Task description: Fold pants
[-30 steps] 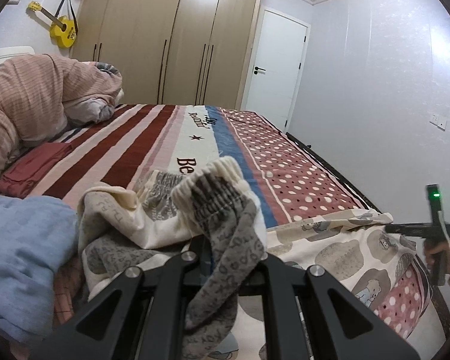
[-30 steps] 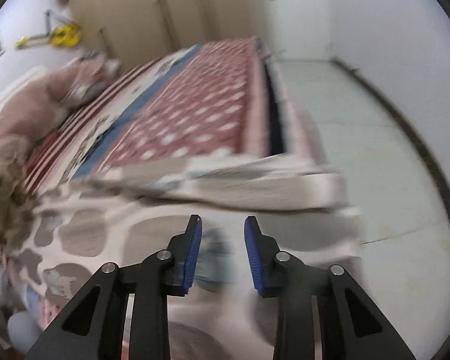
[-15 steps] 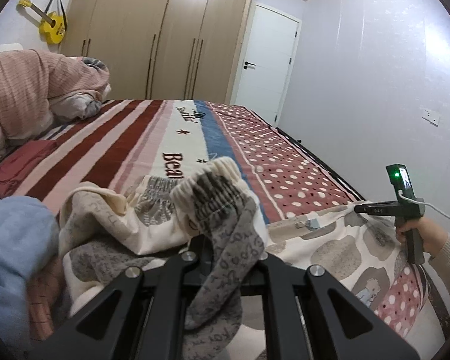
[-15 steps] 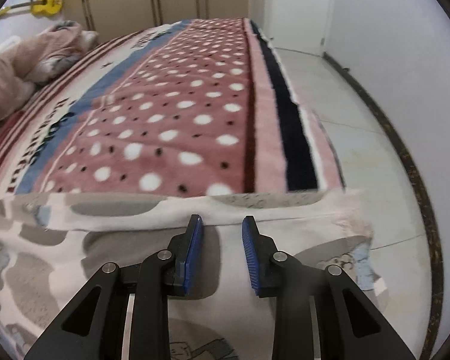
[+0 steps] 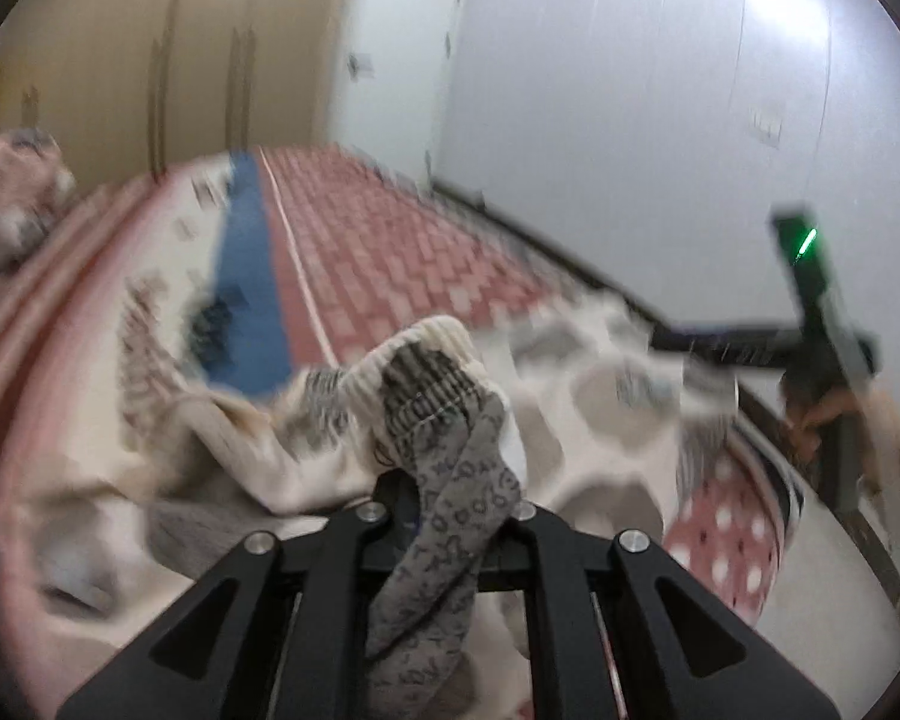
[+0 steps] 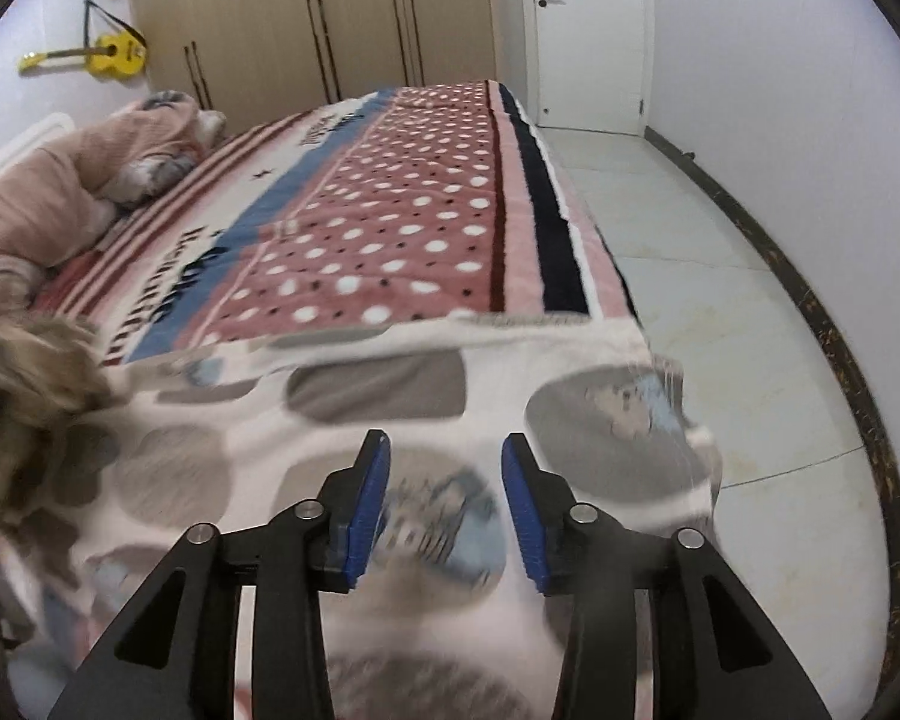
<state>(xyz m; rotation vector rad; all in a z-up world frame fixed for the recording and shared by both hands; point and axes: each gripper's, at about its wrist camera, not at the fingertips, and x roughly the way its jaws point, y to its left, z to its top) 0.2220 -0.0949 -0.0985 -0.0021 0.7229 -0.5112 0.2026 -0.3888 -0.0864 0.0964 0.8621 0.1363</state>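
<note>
The left hand-held gripper (image 5: 450, 498) is clenched on the pants (image 5: 438, 414), pinching a bunch of the ribbed waistband that rises between its closed jaws, with a grey lettered fold hanging down over the black frame. From there the cream cloth with grey ovals spreads to the right across the near end of the bed (image 6: 426, 210), toward the right hand-held gripper (image 5: 750, 345), which shows in the left view as a blurred black bar held by a hand (image 5: 822, 414) in a pale sleeve. In its own view the right hand-held gripper (image 6: 444, 504) is released: its jaws have just been opening, the blue pads (image 6: 366, 510) stand apart above the cloth with nothing pressed between them, and the pants (image 6: 378, 390) lie flat just beneath and ahead. The far edge of the pants runs straight across the dotted blanket; its right corner droops over the bed's side above the floor (image 6: 720, 300). Beyond that edge the blanket lies bare up to the wardrobe (image 6: 306, 18); a pink quilt (image 6: 60, 192) is heaped far left, well apart from the pants. The left view is heavily blurred.
</note>
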